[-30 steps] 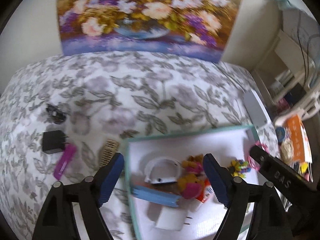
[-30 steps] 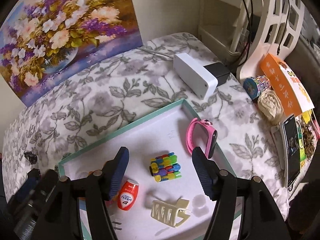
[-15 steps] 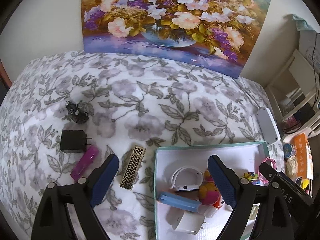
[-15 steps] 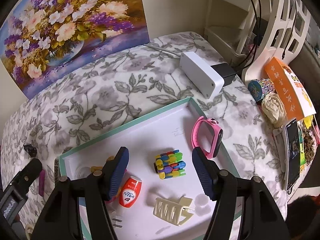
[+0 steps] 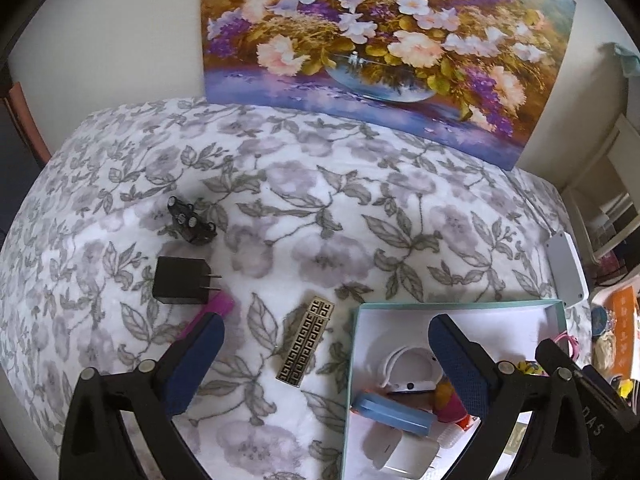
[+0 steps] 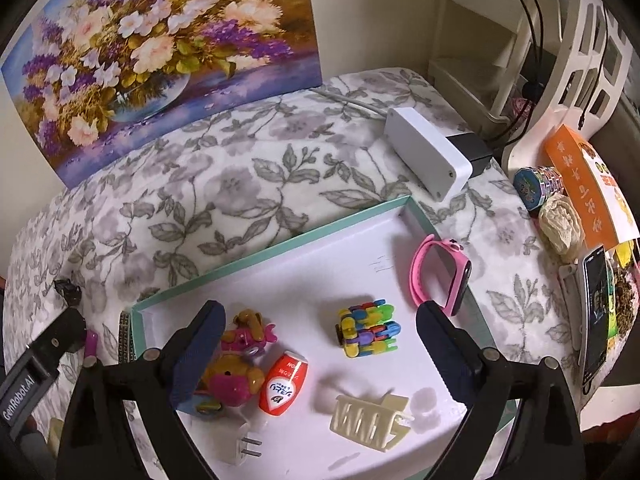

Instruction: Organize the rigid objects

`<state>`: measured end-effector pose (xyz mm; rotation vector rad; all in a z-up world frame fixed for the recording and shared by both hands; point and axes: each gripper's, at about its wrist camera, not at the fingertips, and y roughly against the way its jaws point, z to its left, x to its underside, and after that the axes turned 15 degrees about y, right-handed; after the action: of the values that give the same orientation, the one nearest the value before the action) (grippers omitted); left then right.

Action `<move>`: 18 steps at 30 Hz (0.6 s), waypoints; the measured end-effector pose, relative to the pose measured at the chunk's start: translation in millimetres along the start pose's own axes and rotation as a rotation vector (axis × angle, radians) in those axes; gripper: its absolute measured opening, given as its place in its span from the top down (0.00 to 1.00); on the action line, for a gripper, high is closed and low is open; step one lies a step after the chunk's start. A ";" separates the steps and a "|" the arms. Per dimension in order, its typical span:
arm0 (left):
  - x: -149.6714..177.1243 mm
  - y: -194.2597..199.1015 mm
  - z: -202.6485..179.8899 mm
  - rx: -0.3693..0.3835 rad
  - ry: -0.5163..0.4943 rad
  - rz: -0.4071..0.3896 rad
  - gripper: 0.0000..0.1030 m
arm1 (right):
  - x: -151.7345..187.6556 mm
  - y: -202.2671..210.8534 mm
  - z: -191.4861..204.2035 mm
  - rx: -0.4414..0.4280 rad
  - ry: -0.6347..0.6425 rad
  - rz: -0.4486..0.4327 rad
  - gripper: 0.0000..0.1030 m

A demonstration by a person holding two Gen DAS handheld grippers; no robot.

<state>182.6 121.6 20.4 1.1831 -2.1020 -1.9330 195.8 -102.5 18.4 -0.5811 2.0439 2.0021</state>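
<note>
Floral tablecloth (image 5: pixel 320 216), teal-rimmed tray (image 5: pixel 460 305) near right. Gold patterned bar (image 5: pixel 306 343) outside tray, between spread, empty left gripper (image 5: pixel 322 344) fingers, long axis near-far. Right gripper (image 6: pixel 316 332) spread, empty, farther off.

Left wrist view: we look down, fairly high, at the bedspread left of the box (image 5: pixel 558 307). Right wrist view: nearer, above the box (image 6: pixel 280 246). Both face the flower painting (image 5: pixel 384 40).
</note>
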 end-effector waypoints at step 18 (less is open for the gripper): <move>-34.3 24.2 51.4 -0.020 0.073 -0.042 0.00 | -7.4 25.4 69.2 -0.027 0.106 -0.046 0.06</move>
<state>168.7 181.5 45.5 1.2838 -2.0340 -1.8924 183.6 -33.1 41.3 -0.7485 2.0462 2.0155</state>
